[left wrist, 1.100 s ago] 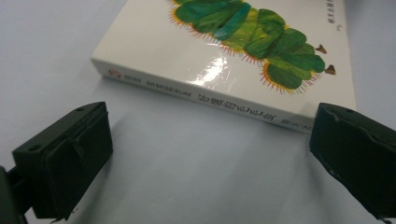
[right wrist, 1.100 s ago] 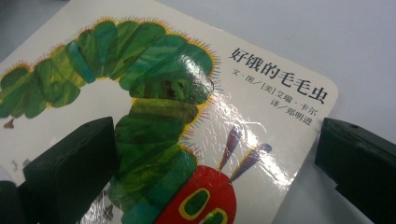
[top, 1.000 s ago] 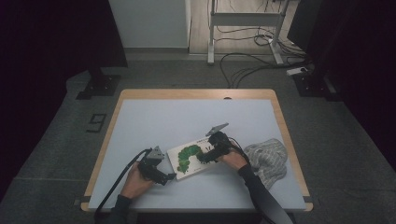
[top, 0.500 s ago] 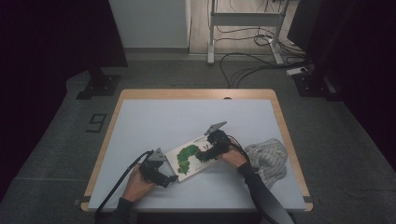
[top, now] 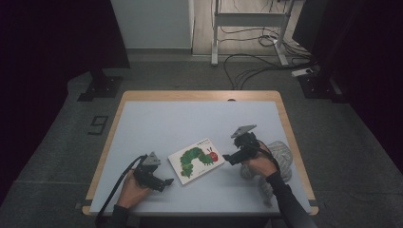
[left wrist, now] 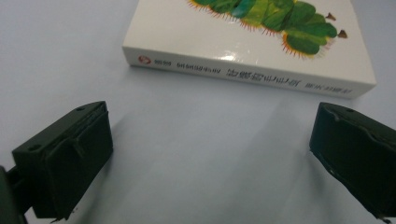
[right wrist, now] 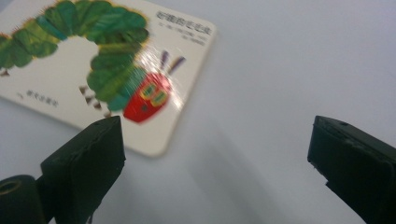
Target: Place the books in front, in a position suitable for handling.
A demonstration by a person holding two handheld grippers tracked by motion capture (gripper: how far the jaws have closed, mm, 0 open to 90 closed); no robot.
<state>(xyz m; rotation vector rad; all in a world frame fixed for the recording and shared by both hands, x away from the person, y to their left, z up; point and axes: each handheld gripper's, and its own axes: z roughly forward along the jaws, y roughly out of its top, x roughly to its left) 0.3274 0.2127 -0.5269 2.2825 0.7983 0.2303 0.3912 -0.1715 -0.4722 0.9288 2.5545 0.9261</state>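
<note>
A white board book [top: 196, 160] with a green caterpillar on its cover lies flat and closed on the pale table [top: 190, 123], near the front middle. My left gripper [top: 166, 183] rests just left of the book, open, with the book's spine [left wrist: 243, 72] a short way ahead of its jaws. My right gripper [top: 227, 156] is just right of the book, open and holding nothing. In the right gripper view the book's cover [right wrist: 102, 70] with the red caterpillar head lies ahead and to the left of the jaws.
A crumpled grey cloth [top: 280, 156] lies at the table's right side, behind my right hand. The table has a wooden rim [top: 199, 95]. Beyond it are dark floor, cables and a desk frame [top: 247, 28].
The book was held up tilted between both grippers; now it lies flat on the table. Both grippers have let go and drawn back a little to either side.
</note>
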